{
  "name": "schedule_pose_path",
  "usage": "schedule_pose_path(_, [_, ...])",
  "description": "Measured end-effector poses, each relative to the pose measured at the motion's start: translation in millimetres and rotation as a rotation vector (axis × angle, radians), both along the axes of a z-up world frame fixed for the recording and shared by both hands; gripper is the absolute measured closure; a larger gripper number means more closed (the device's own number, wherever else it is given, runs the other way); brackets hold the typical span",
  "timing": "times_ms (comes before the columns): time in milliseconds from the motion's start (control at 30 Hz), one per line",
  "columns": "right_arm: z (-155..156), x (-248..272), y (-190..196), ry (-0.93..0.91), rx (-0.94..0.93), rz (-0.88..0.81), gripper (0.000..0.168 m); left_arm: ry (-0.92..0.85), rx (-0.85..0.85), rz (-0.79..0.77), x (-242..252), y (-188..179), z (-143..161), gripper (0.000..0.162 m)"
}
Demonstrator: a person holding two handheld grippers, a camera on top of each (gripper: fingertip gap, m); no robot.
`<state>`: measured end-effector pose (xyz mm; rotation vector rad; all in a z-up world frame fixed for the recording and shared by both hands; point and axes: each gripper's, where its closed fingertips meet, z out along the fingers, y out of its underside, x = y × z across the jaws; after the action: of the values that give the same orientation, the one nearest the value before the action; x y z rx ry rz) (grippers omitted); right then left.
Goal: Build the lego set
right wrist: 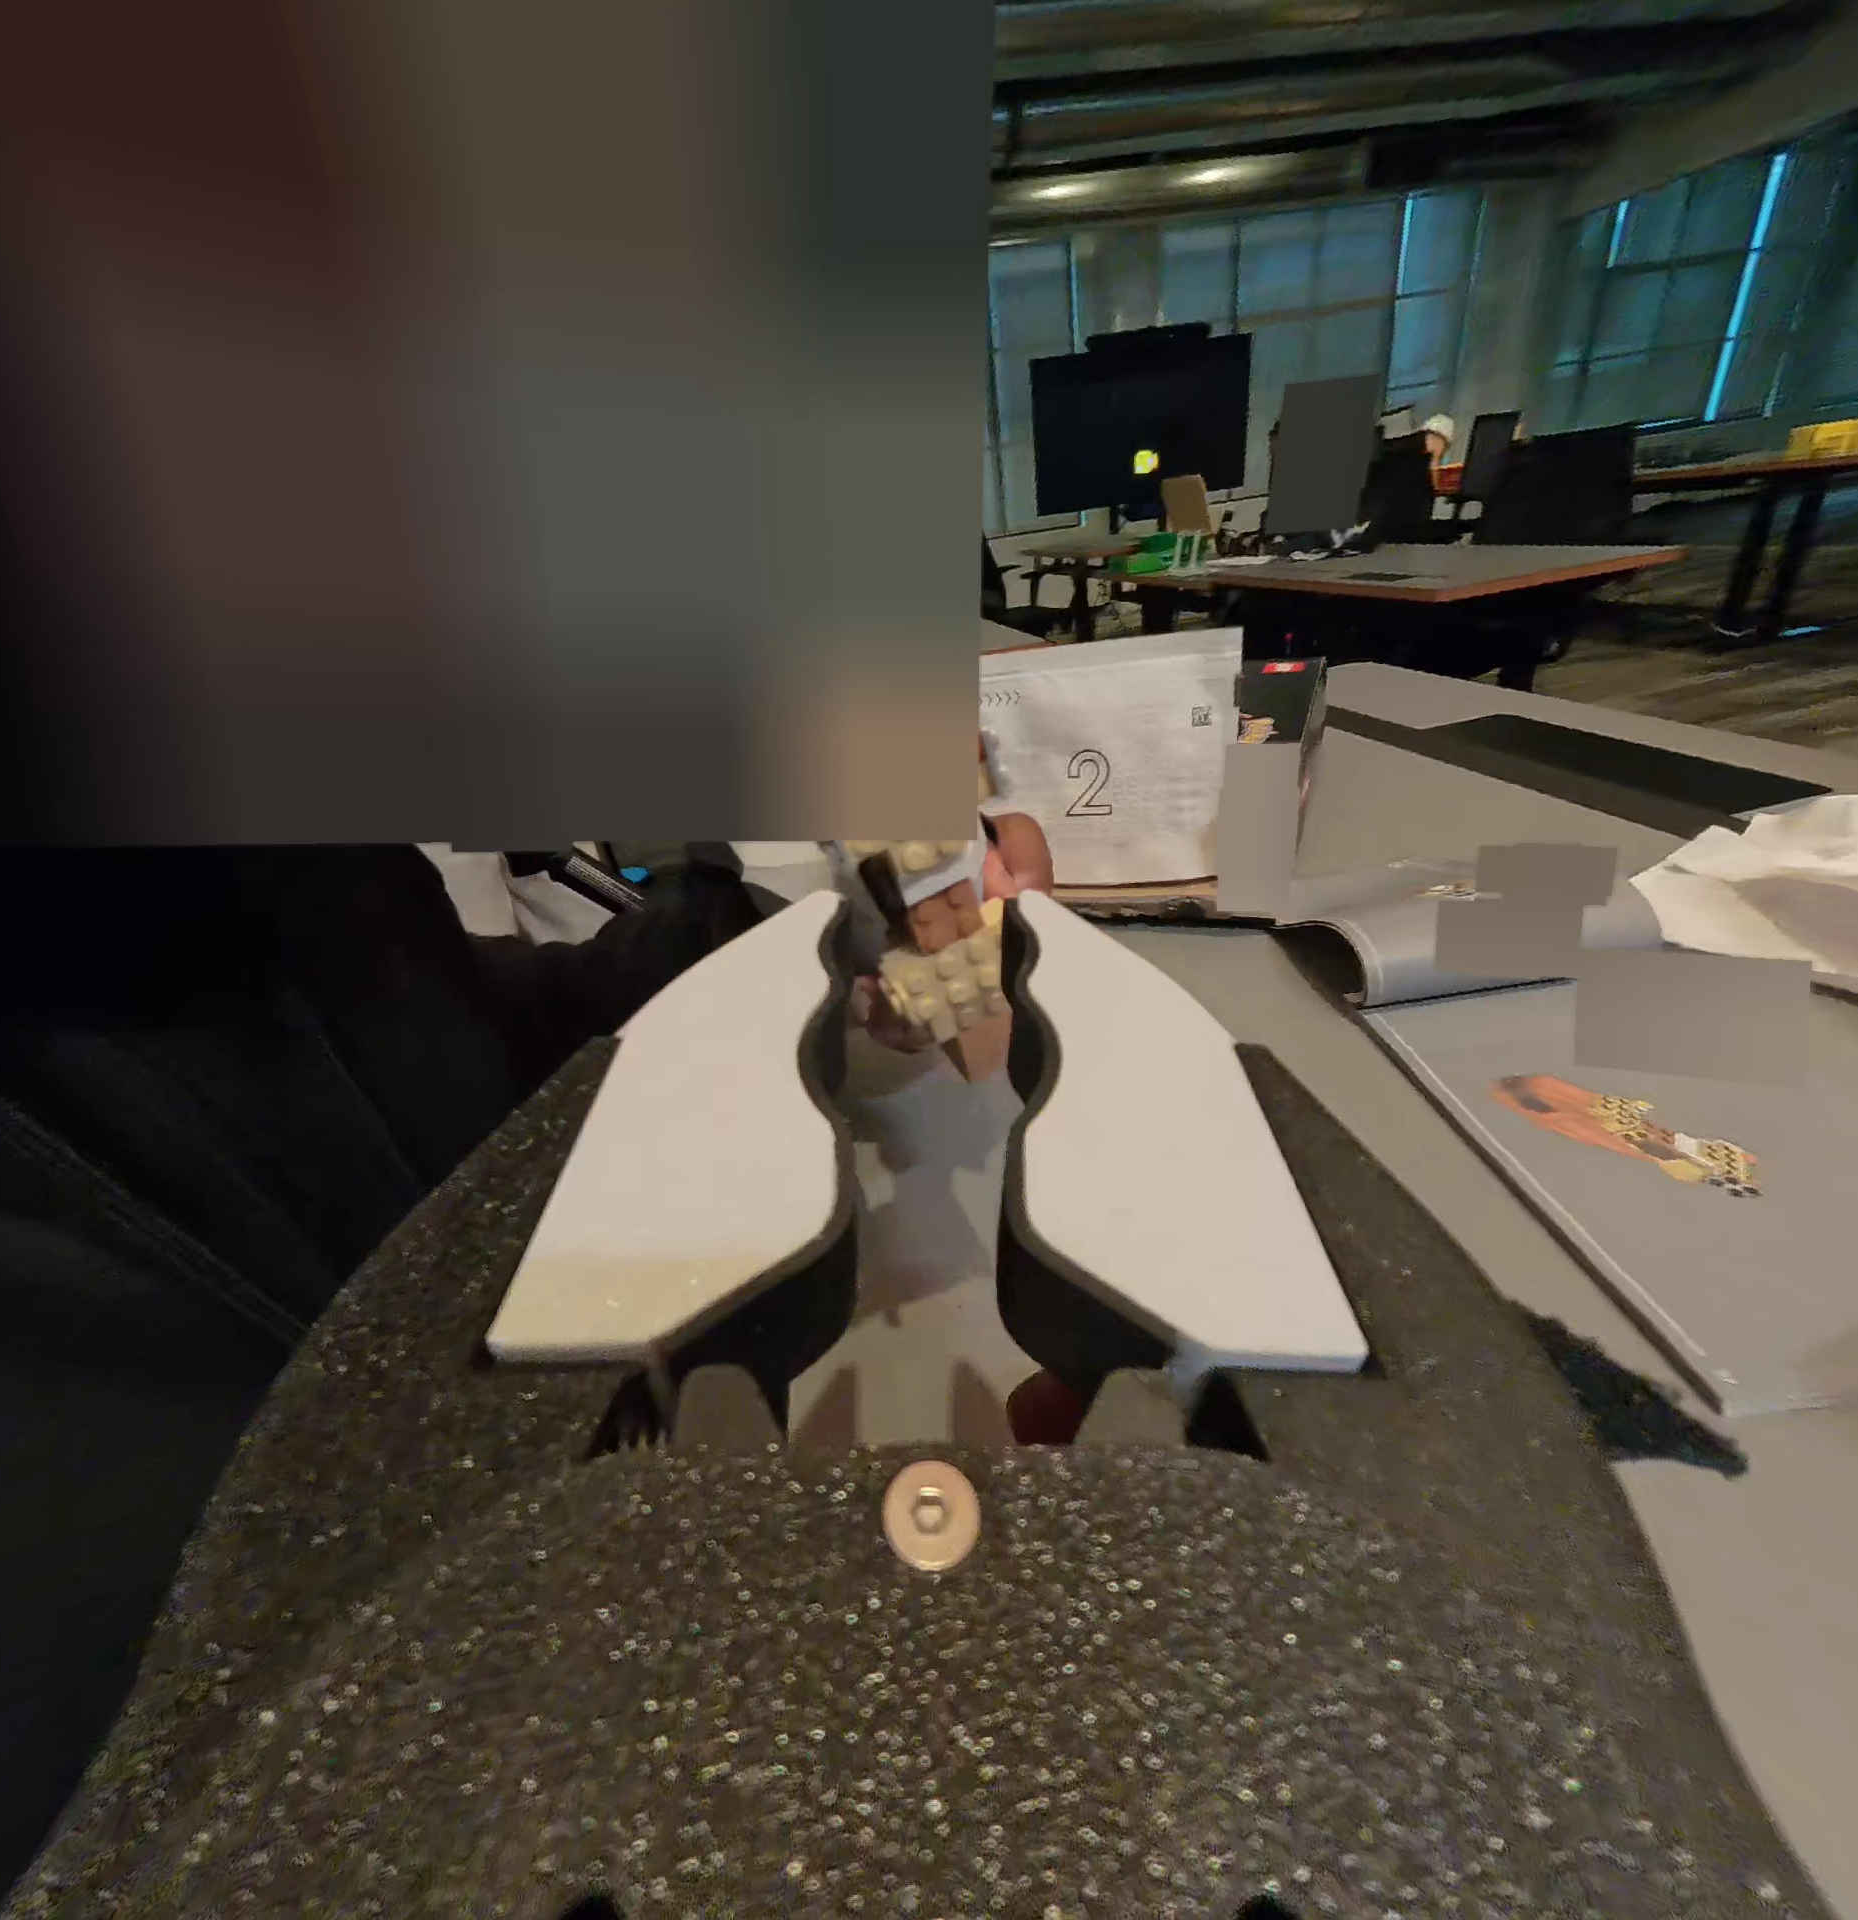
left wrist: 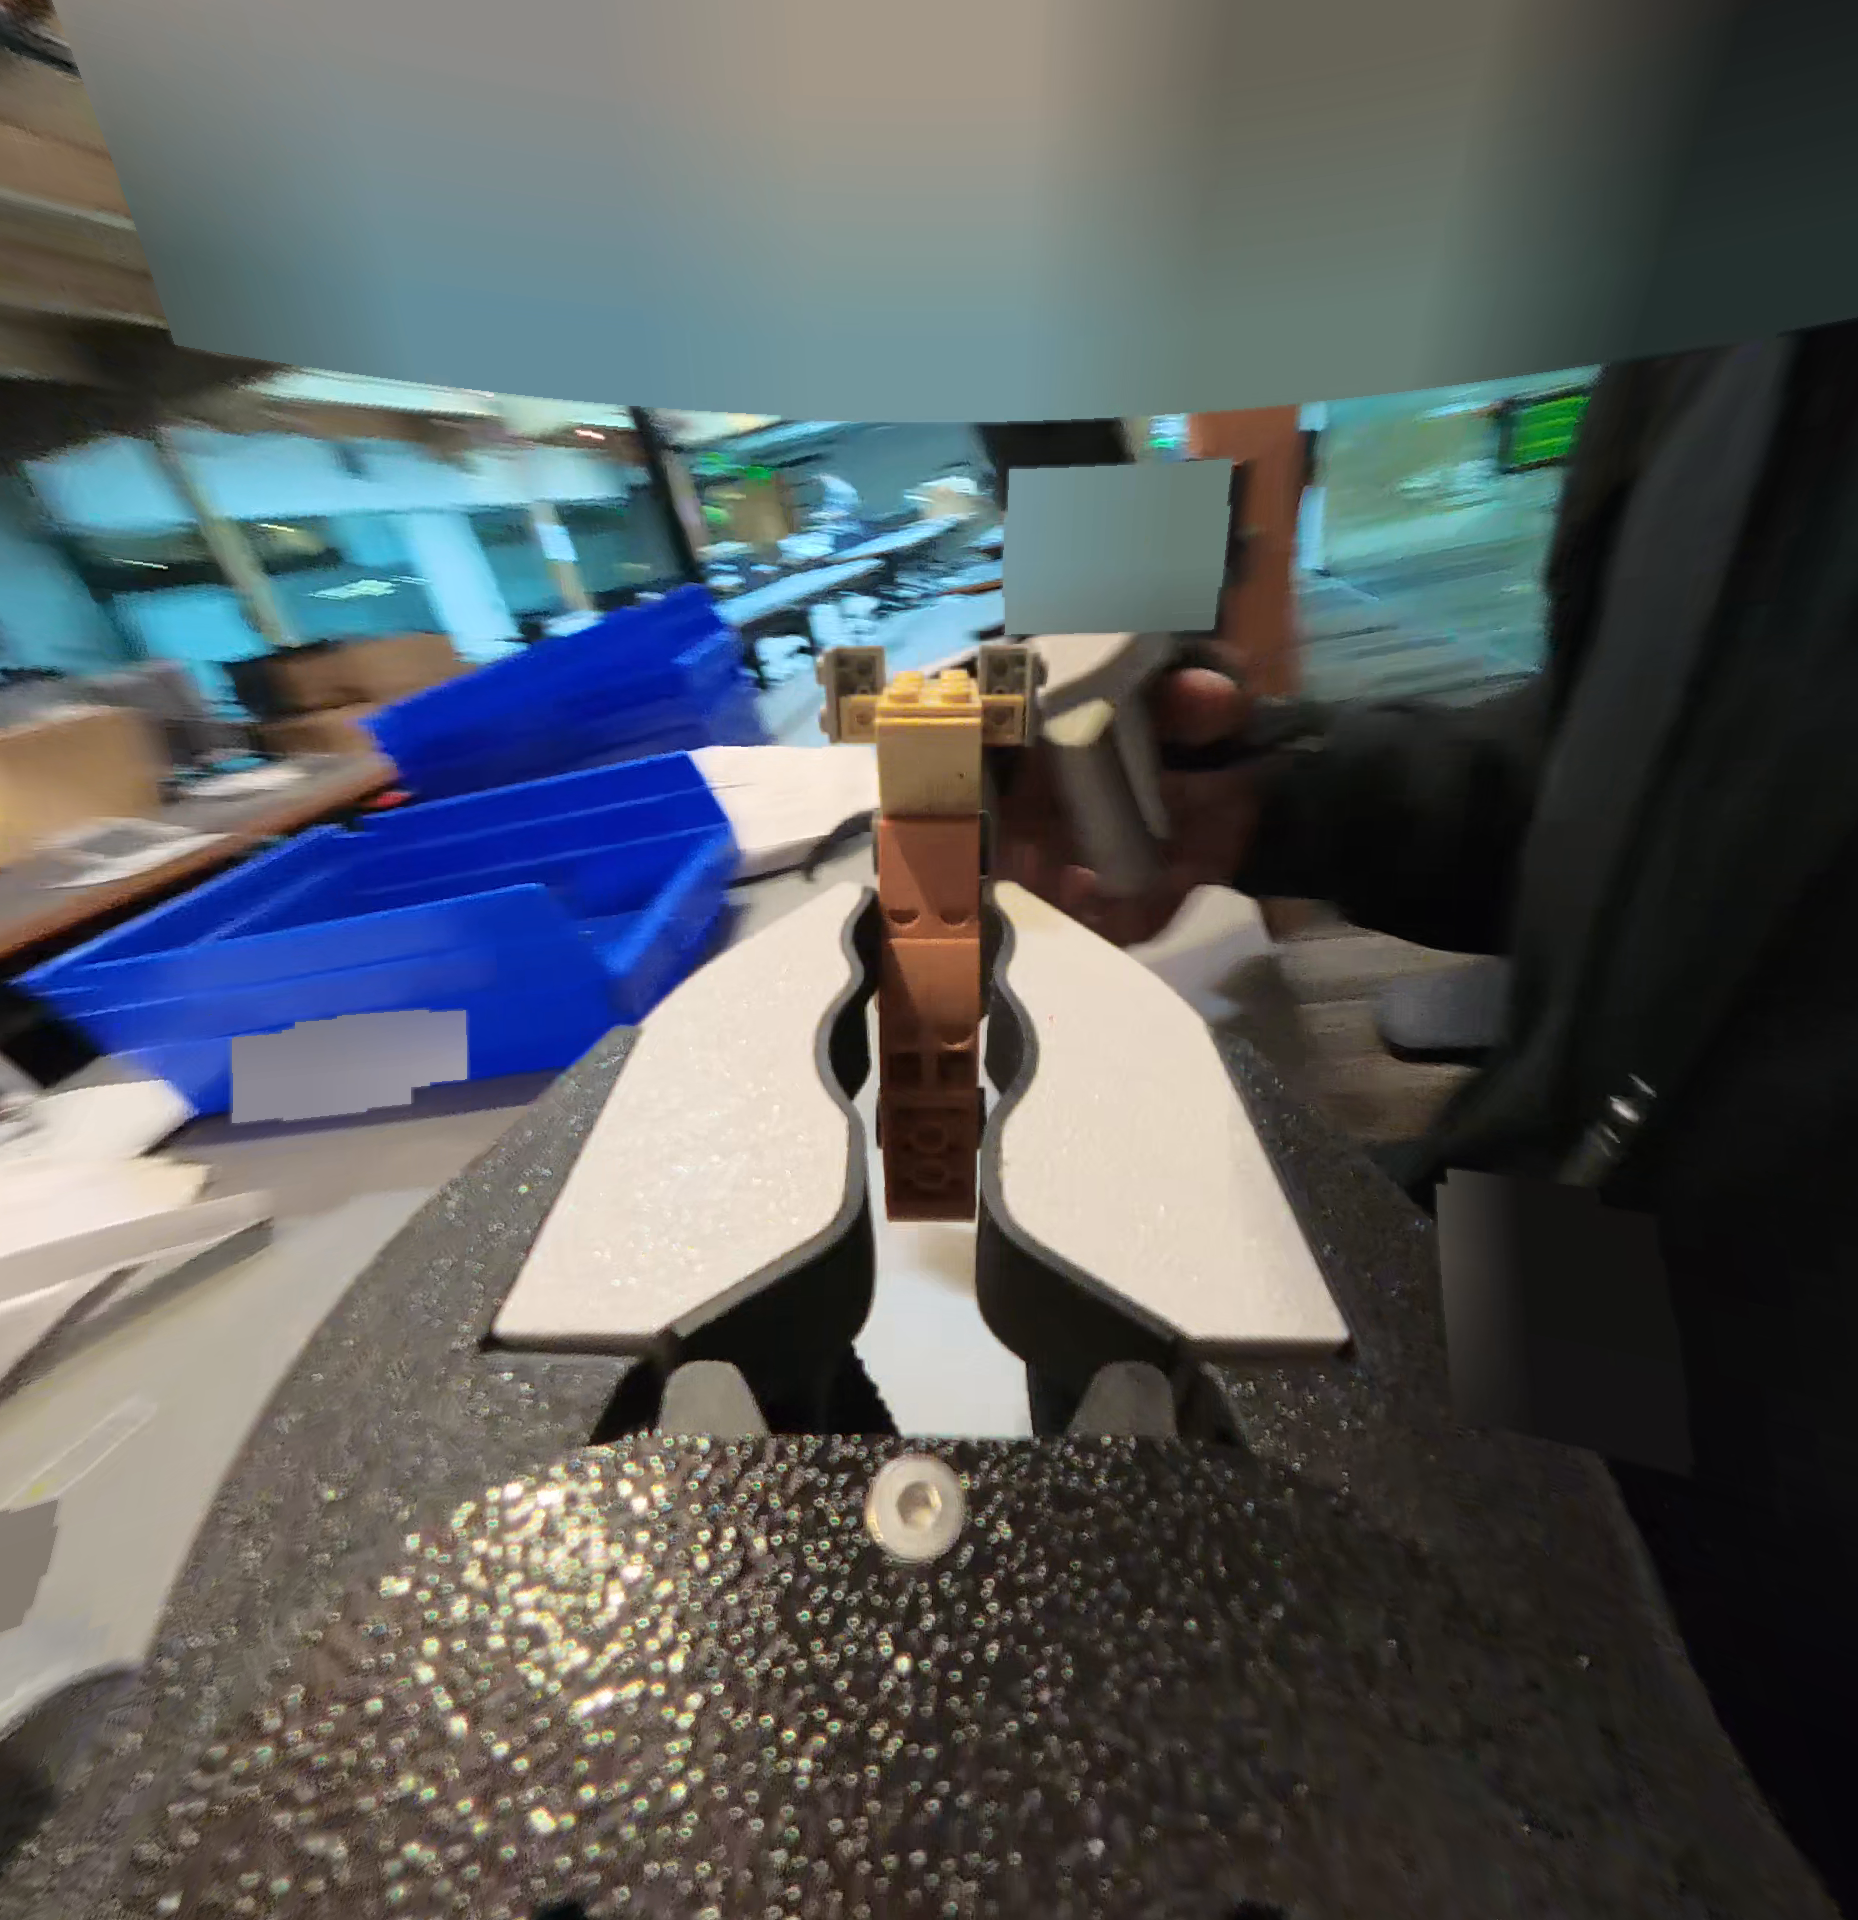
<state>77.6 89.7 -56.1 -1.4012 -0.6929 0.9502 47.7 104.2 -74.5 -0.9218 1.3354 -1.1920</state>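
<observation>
Two hand-held grippers meet over one brick model above a grey table [right wrist: 1527, 1351]. The left gripper [left wrist: 930, 914] is clamped on the brown-and-tan model [left wrist: 930, 935], which stands upright between its two white fingers [left wrist: 727, 1122], the tan top with two grey end pieces rising past the tips. In the right wrist view, the right gripper [right wrist: 925, 925] sits around the same model's studded tan end [right wrist: 946, 987]; whether its fingers actually pinch it cannot be told. Two blue bins [left wrist: 405, 935] lie at left. One open booklet [right wrist: 1631, 1143] and one white bag [right wrist: 1112, 769] rest on the table.
</observation>
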Motion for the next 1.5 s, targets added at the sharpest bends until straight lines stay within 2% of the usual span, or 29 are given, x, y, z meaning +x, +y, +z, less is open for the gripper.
schedule_pose_path(200, [-10,-22,6,-0.033,0.043,-0.091,0.138,-0.094,-0.059,0.108,0,8,-4,0.145])
schedule_pose_path(833, [-5,-26,16,-0.019,0.050,-0.159,0.134,-0.125,-0.054,0.173,0,13,-4,0.145])
schedule_pose_path(1100, [-12,-24,30,-0.028,0.013,-0.366,0.120,-0.135,-0.044,0.332,7,20,-10,0.146])
schedule_pose_path(1267, [-11,-27,34,-0.041,0.035,-0.434,0.112,-0.110,0.005,0.379,11,20,-14,0.146])
schedule_pose_path(1500, [-9,-26,36,-0.086,0.083,-0.486,0.119,-0.103,-0.006,0.381,11,21,-16,0.145])
